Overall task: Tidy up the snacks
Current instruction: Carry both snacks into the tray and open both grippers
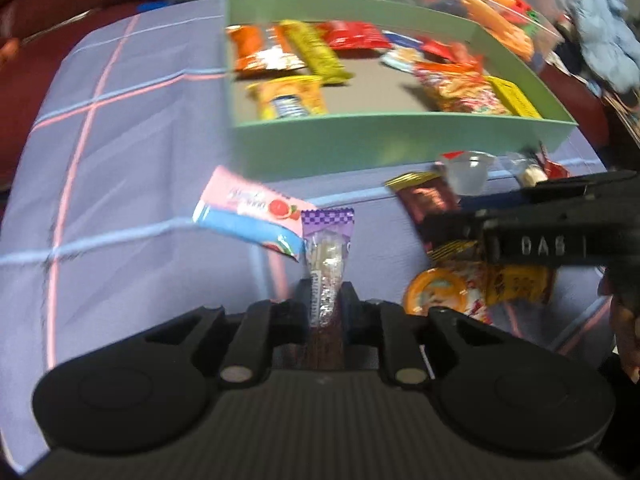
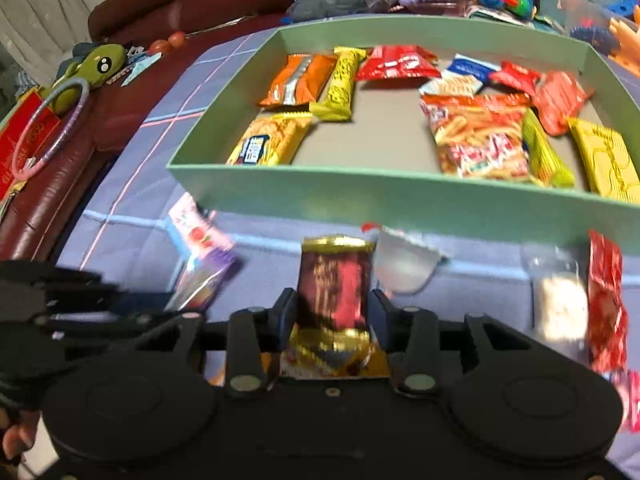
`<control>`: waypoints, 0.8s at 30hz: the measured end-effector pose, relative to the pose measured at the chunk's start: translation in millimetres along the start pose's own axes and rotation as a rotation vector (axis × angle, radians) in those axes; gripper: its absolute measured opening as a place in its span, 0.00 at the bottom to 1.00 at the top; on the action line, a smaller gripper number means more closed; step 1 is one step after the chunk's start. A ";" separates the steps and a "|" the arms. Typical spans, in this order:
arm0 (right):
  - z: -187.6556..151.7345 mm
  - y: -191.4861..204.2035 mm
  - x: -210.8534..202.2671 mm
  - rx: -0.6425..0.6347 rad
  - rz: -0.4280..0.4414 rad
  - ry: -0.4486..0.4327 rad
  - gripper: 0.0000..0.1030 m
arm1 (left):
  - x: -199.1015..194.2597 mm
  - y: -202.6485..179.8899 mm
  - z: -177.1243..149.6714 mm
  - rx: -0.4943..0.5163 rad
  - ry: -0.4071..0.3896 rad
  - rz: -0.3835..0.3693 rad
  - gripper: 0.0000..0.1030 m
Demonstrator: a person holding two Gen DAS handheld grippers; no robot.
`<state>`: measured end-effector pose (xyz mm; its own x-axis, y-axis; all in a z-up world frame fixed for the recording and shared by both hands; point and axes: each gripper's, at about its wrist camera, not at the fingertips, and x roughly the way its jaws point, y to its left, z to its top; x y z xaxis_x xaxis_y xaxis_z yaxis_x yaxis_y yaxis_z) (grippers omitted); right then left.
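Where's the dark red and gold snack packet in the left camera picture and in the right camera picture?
Left wrist view: the dark red packet lies right of centre on the cloth, partly hidden behind the other gripper's black body.
Right wrist view: the packet sits at lower centre, between the right gripper fingers.
Shared landmark: the green tray, whose near wall is just beyond the packet in both views.

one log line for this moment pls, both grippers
left gripper: shut on purple-topped clear packet | right gripper: shut on dark red gold-edged packet | green box: holds snacks, neither packet in yet
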<state>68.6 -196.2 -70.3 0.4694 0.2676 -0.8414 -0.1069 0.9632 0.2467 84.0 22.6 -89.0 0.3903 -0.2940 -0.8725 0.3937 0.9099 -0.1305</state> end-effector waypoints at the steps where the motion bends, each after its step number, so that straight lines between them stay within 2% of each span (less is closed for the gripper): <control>1: 1.6 1.7 1.8 -0.001 -0.001 -0.002 0.43 | -0.9 3.7 -0.7 -0.011 -0.002 0.003 0.16; 4: 2.1 12.9 7.0 -0.037 -0.027 -0.012 0.49 | -0.9 7.4 0.4 -0.020 -0.004 0.002 0.20; 7: -5.5 28.9 11.6 -0.129 -0.097 -0.038 0.49 | 1.1 0.2 0.7 0.007 -0.016 0.003 0.33; 8: -8.0 33.1 12.6 -0.159 -0.118 -0.048 0.47 | 2.0 -4.3 0.5 0.026 -0.023 0.014 0.33; 9: -9.9 35.5 12.2 -0.177 -0.130 -0.059 0.40 | 2.2 -8.2 -1.4 0.047 -0.033 0.032 0.33; 10: -10.5 35.6 10.5 -0.174 -0.128 -0.062 0.36 | 2.5 -11.9 -2.6 0.063 -0.045 0.055 0.20; 11: -9.3 33.6 8.7 -0.166 -0.117 -0.056 0.35 | 2.3 -13.4 -3.8 0.068 -0.052 0.078 0.14; 17: -6.2 13.4 -12.9 -0.060 -0.044 -0.050 0.35 | -12.0 -1.6 -3.1 -0.036 -0.065 0.030 0.13; 24: 3.8 2.7 -45.9 0.016 0.047 -0.114 0.35 | -46.5 -0.2 7.1 -0.104 -0.117 -0.028 0.13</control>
<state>50.2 -205.9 -29.2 0.5606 0.3066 -0.7693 -0.1173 0.9490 0.2927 71.7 34.0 -45.0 0.4772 -0.3465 -0.8076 0.3200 0.9244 -0.2076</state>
